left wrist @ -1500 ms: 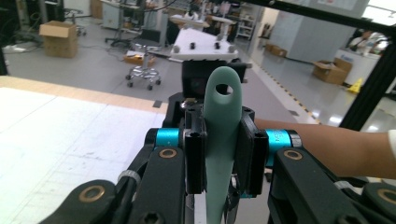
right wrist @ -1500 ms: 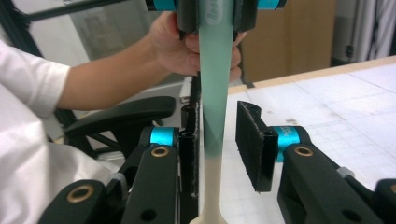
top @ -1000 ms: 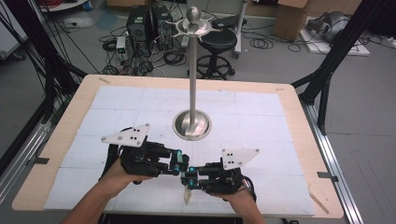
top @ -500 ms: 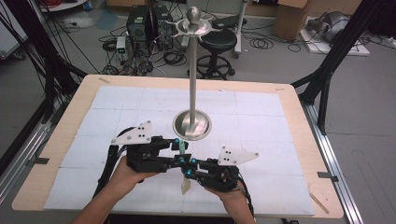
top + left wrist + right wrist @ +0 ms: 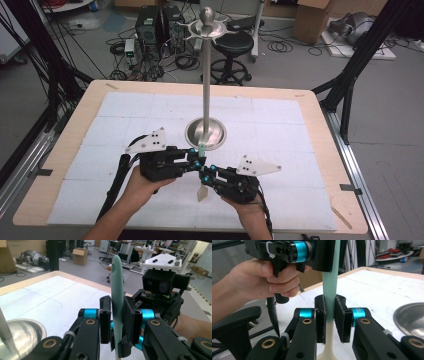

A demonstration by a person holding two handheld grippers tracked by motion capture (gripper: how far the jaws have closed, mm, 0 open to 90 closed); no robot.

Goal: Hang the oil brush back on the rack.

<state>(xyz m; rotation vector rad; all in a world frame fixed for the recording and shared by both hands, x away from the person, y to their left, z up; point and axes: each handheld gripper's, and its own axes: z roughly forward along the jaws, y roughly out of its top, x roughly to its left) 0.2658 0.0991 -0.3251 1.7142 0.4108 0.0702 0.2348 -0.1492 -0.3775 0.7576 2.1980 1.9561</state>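
Low in the middle of the high view we see both grippers meeting on one slim utensil (image 5: 201, 170), mint green at its upper handle and cream at its lower end, which looks like a spoon or spatula held upright just in front of the metal stand's round base (image 5: 205, 134). The left gripper (image 5: 196, 156) sits left of centre, its jaws having just been closing, and in the left gripper view they are clamped on the green handle (image 5: 117, 290), whose rounded tip with a hole rises toward the top of that frame. The right gripper (image 5: 204, 175) lies lower and to the right, jaws closed on the same utensil further down; in the right gripper view the pads (image 5: 339, 315) press the stem where green turns to cream (image 5: 329, 322), and the cream end widens at the bottom edge. The stand's pole (image 5: 206, 80) climbs to a ring and ball near the top of the high view. The bench (image 5: 310, 107) carries a white gridded sheet (image 5: 280, 125).
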